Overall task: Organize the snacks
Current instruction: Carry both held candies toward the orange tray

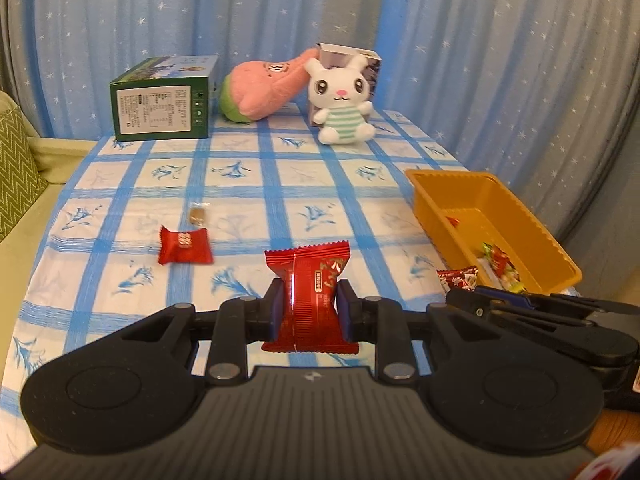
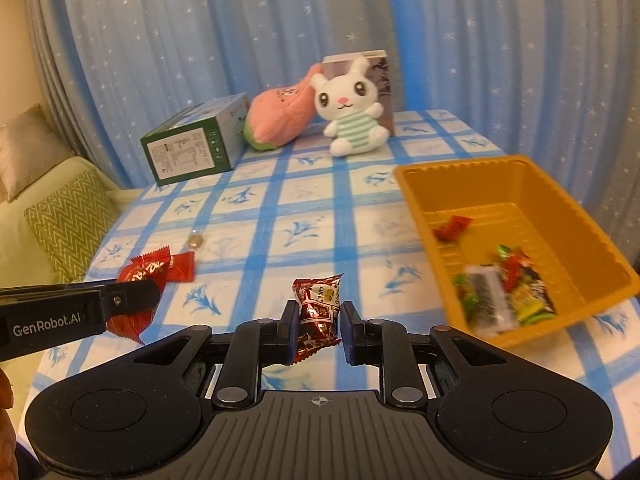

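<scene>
While left tool [image 1: 309, 306] clamps upright red packet [image 1: 307, 280], right tool [image 2: 319, 328] pinches tilted brown snack [image 2: 318, 312]

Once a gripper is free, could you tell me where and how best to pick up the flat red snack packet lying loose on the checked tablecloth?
Take the flat red snack packet from above, fingers closing across its plump middle rather than its thin crimped ends. It lies flat on the blue checked tablecloth, apart from the small brown candy.
</scene>
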